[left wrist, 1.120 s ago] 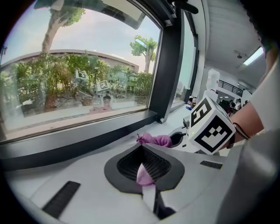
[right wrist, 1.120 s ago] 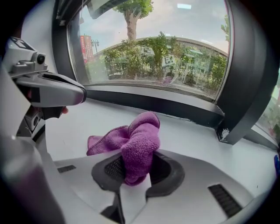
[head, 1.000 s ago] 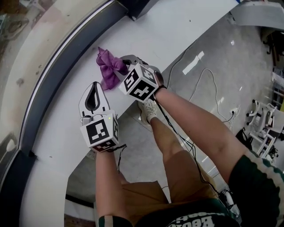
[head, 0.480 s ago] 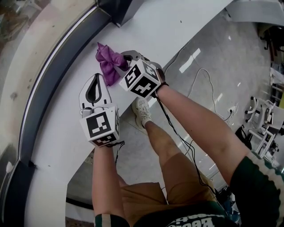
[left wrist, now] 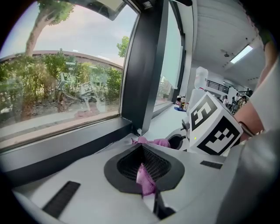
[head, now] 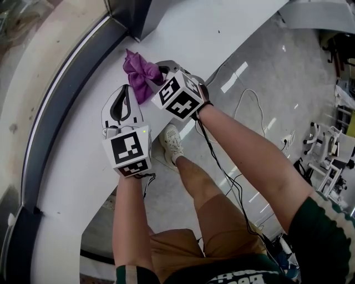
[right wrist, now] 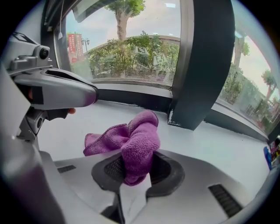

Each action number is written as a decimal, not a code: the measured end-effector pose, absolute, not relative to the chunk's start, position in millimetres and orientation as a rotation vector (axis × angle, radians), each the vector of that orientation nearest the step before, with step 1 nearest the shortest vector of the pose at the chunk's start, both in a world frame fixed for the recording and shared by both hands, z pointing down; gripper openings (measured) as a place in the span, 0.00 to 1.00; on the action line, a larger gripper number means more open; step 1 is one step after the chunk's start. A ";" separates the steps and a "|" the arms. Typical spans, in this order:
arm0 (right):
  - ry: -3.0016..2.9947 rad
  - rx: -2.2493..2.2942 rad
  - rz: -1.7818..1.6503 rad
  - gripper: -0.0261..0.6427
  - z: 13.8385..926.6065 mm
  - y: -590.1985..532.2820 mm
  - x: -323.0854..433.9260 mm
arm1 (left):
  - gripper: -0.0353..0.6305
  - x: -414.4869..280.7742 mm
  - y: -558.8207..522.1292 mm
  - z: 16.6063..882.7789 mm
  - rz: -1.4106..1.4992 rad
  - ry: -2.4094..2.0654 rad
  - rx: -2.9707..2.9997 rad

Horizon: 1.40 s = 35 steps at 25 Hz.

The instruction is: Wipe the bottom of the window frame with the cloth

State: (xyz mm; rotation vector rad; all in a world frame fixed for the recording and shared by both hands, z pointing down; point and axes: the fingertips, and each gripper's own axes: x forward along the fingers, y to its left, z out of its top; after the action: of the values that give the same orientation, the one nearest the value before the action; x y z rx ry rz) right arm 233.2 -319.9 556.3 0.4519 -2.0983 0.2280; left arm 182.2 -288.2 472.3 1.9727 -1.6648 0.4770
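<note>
While my right gripper (head: 160,71) clamps the purple cloth (head: 140,71) near the window edge of the sill (head: 66,183), my left gripper (head: 123,93) stays out, jaws closed and empty.

The cloth (head: 141,75) is lying on the window sill (head: 72,183), and I am holding its near end between the jaws of my right gripper (head: 160,71). My left gripper (head: 125,93) is hovering over the sill just left of the right one and nearer to me, jaws together, its tip pointing towards the cloth. Behind the cloth the frame's bottom rail (head: 61,94) is running along the sill's far edge, with the upright post (head: 130,16) standing at its end. Right of the sill, cables (head: 249,111) are lying on the floor (head: 288,72) below
</note>
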 end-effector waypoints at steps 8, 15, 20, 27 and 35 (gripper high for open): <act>-2.088 0.485 0.233 0.19 558.4 -334.5 243.8 | 0.06 185.2 -296.2 473.6 0.483 -1.664 1.989; -2.089 0.504 0.257 0.19 558.3 -337.1 255.1 | 0.06 195.3 -297.4 471.3 0.497 -1.661 2.000; -2.082 0.491 0.277 0.19 559.3 -329.8 265.5 | 0.06 202.4 -290.2 473.0 0.509 -1.650 1.991; -2.078 0.478 0.307 0.19 560.9 -311.5 283.7 | 0.06 220.4 -276.2 476.9 0.516 -1.623 1.989; -2.080 0.488 0.336 0.19 562.7 -286.3 305.5 | 0.06 234.7 -258.2 484.6 0.497 -1.600 1.972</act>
State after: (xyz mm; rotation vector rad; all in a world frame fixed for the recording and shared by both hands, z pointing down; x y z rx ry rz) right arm 305.5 -286.3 562.7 0.4878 -2.0800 0.3358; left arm 234.7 -258.2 484.6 1.9717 -1.6002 0.4967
